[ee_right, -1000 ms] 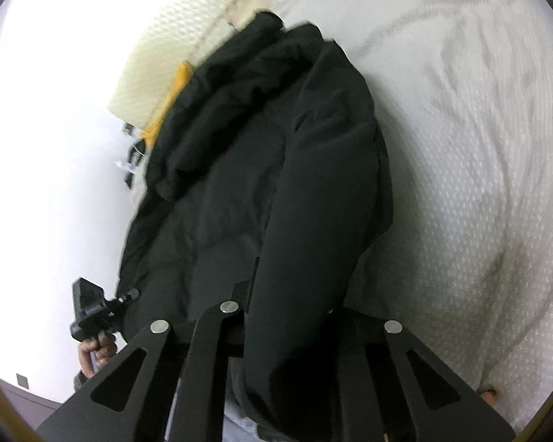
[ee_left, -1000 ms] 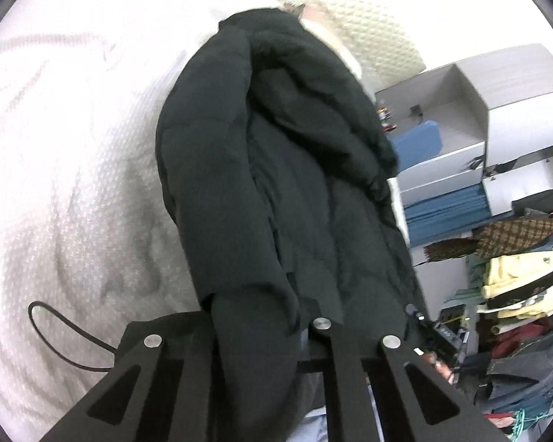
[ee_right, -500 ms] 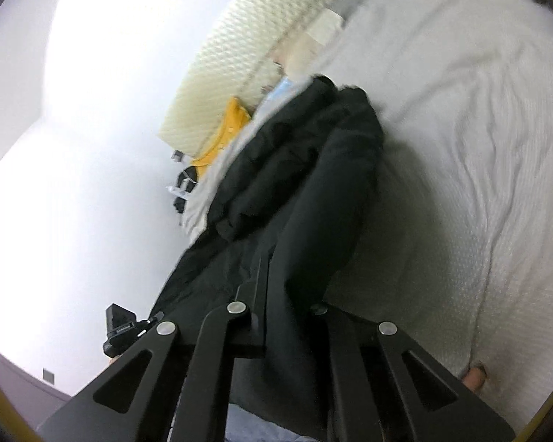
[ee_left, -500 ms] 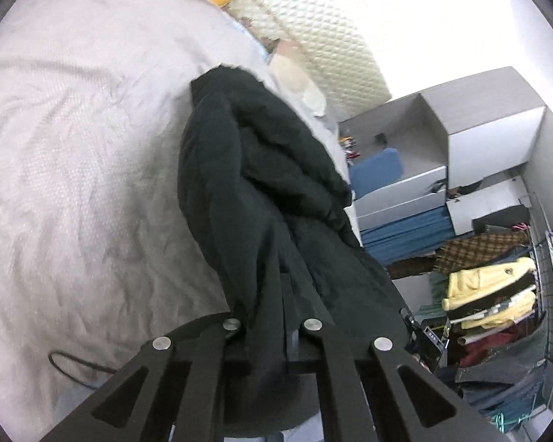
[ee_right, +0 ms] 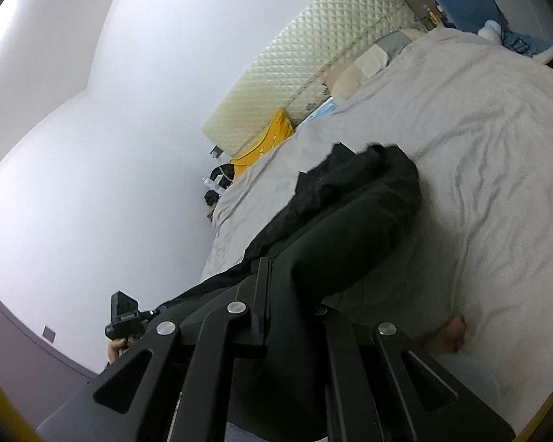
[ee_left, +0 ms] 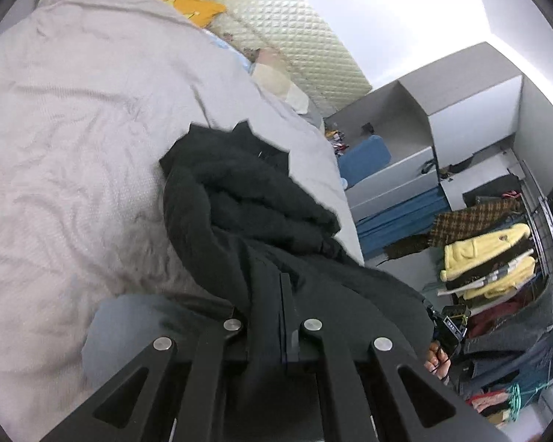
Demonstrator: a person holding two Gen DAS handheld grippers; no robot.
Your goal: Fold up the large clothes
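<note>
- The black jacket (ee_left: 247,213) is lying partly on the grey bedspread (ee_left: 73,147), its far end bunching on the bed and its near end lifting off the bed's edge toward both grippers; it is the landmark here.
- On the jacket's left side, the left gripper (ee_left: 272,316) is pinching a thick fold of the near hem, jaws pressed against the cloth, probably so the bulky padding is not slipping out.
- On the jacket's right side, the right gripper (ee_right: 291,305) is clamping the other near corner, jaws squeezing a sleeve-like roll of fabric; gripping both corners is likely keeping the hem level for carrying it over as one fold.
- Beyond the jacket, a yellow pillow (ee_right: 265,143) is sitting by the quilted headboard (ee_right: 313,73), well apart.
- To the jacket's right in the left view, a clothes rack (ee_left: 497,265) is standing off the bed.
</note>
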